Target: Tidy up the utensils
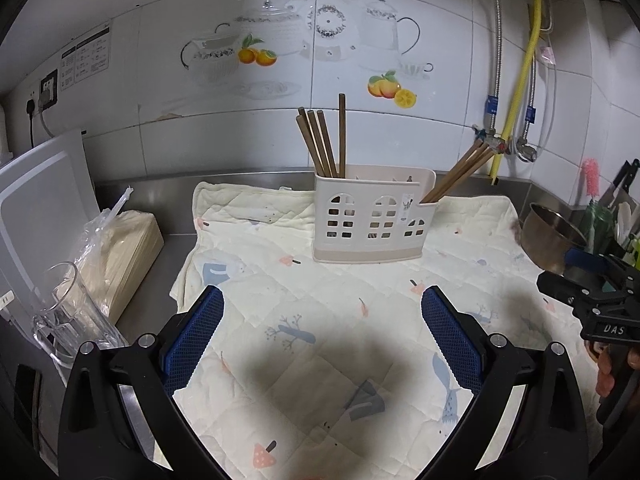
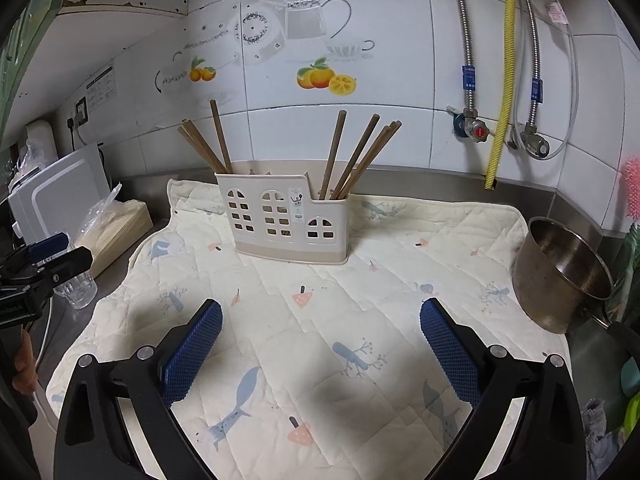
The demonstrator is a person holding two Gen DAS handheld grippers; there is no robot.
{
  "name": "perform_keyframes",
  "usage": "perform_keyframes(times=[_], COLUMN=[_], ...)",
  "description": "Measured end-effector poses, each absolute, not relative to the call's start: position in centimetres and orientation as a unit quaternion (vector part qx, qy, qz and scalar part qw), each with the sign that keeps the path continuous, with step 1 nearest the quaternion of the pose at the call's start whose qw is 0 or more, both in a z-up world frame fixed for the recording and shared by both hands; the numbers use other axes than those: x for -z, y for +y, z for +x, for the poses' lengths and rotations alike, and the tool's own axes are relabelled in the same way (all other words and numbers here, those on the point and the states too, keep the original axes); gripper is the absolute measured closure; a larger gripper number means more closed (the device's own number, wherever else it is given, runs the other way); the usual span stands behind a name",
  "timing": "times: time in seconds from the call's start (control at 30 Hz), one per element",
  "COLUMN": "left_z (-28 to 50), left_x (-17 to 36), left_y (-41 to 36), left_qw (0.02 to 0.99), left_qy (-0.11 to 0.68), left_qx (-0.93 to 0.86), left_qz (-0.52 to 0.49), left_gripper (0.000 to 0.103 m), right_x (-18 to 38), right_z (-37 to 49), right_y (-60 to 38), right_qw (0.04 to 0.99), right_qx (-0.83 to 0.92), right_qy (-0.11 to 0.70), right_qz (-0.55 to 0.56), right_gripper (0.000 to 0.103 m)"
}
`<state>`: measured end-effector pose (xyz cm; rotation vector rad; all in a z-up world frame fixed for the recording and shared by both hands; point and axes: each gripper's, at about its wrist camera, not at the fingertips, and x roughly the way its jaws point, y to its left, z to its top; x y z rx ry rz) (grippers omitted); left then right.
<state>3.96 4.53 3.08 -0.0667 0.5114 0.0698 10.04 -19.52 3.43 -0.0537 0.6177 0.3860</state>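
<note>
A cream plastic utensil holder (image 1: 372, 220) with window cut-outs stands on a quilted mat (image 1: 320, 320) near the back wall; it also shows in the right wrist view (image 2: 286, 220). Brown wooden chopsticks (image 1: 322, 142) stand in its left compartment and another bunch (image 1: 460, 172) leans out of its right one; both bunches show in the right wrist view (image 2: 208, 146) (image 2: 360, 156). My left gripper (image 1: 322, 320) is open and empty above the mat, well in front of the holder. My right gripper (image 2: 320, 332) is open and empty too.
A glass mug (image 1: 68, 316), a bagged stack of wooden items (image 1: 120, 252) and a white board (image 1: 36, 200) stand at the left. A steel pot (image 2: 560, 276) sits at the mat's right edge. Pipes and valves (image 2: 476, 128) run down the tiled wall.
</note>
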Motion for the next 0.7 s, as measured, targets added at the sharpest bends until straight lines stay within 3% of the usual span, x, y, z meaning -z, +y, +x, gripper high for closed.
perform_keyframes(times=[0.7], left_z=[4.49], left_x=[-2.08], left_y=[3.62], left_qw=[0.962], left_qy=[0.27], left_qx=[-0.025], left_qz=[-0.024], left_gripper=[0.005], right_x=[-3.24], right_z=[9.97], right_y=[-20.03], right_qw=[0.933], right_qx=[-0.186], right_qy=[0.306], right_qz=[-0.029], right_gripper=[0.007])
